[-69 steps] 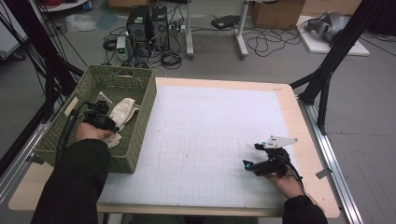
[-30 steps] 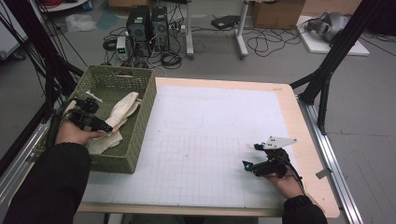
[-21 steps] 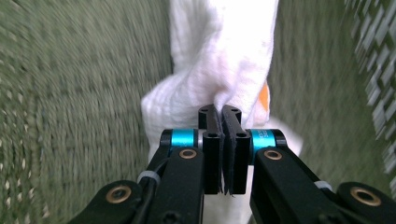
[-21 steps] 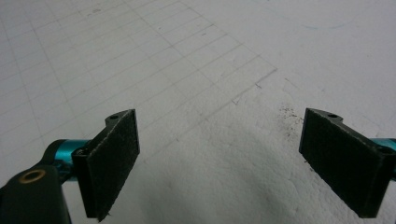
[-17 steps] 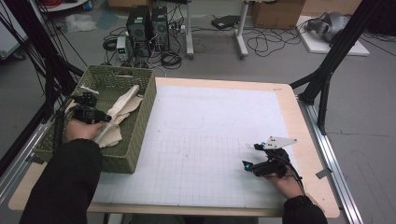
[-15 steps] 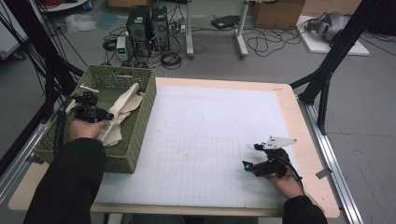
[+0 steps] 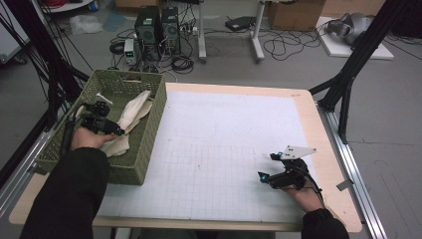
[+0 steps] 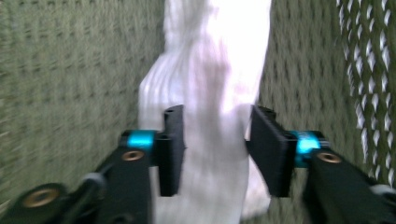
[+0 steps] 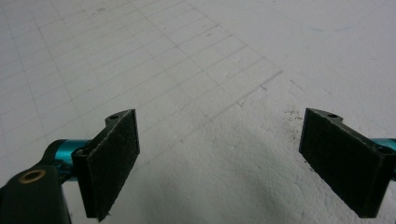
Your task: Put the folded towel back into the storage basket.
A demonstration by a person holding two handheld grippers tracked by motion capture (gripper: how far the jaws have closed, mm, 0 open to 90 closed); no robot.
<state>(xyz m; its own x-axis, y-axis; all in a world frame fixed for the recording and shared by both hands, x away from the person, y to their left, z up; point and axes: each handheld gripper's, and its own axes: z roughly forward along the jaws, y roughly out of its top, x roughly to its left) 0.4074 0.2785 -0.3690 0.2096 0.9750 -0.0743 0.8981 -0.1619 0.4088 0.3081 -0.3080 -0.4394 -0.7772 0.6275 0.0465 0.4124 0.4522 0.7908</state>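
A cream-white cloth (image 7: 135, 110) lies in the green woven basket (image 7: 150, 130) at the table's left, one end draped toward the basket's right wall. My left gripper (image 7: 115, 131) is inside the basket, its jaws closed on a bunched fold of the cloth (image 8: 215, 65). In the left gripper view the cloth fills the gap of that gripper (image 8: 215, 140), with the basket's weave behind it. My right gripper (image 7: 266, 166) rests low over the white gridded mat (image 7: 224, 134) near the front right. Its jaws (image 9: 217, 158) stand wide apart with nothing between them.
A small white item (image 7: 102, 97) lies at the back of the basket. The mat covers most of the wooden table (image 7: 326, 164). Black frame struts (image 7: 348, 79) stand off the right rear corner, and computers and cables lie on the floor beyond.
My left gripper has shifted left and back inside the basket, drawing the cloth up with it. The right gripper has stayed still.
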